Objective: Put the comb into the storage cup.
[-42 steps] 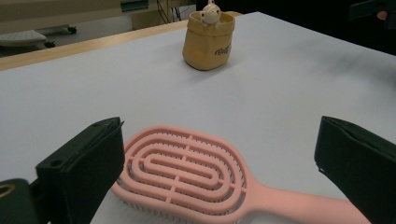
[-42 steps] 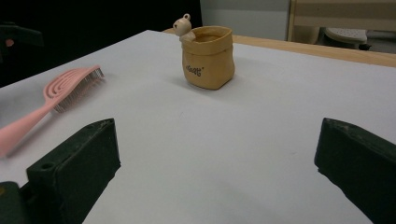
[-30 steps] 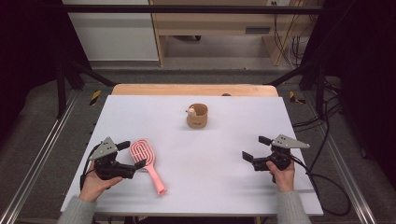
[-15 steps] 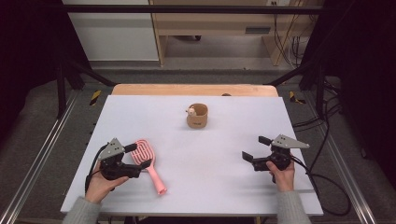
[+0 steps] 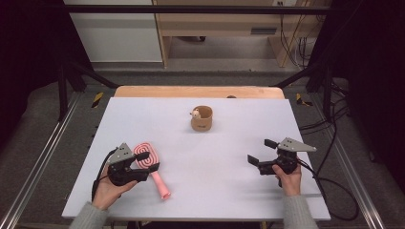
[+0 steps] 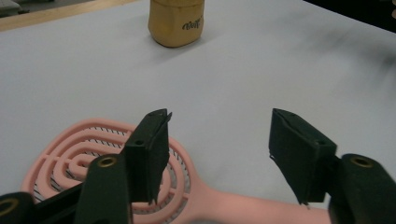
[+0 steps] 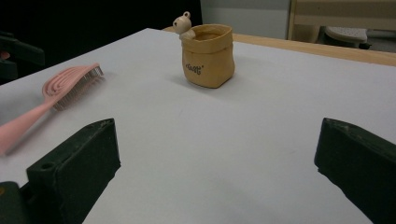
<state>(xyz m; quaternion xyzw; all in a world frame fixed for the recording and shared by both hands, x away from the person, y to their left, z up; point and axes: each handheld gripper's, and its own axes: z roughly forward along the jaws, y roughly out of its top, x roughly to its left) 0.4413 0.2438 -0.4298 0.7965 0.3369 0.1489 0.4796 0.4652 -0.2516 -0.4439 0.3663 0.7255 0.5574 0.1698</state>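
The pink brush [image 5: 149, 166] lies flat near the desk's [image 5: 229, 191] front left corner, its round head away from the person and its handle running back toward the front edge, slanting right. The left claw [image 6: 219, 154] sits right over the neck where head meets handle, one jaw above the head, the other past the handle's far side. Its jaws have just been closing and stand about half open; the brush is between them, not yet pinched. The left hand [image 5: 107, 190] is low, knuckles near the desk. The right claw [image 5: 261, 153] rests wide open and empty, well apart. A small tan pot [image 5: 202, 119] stands mid-desk.
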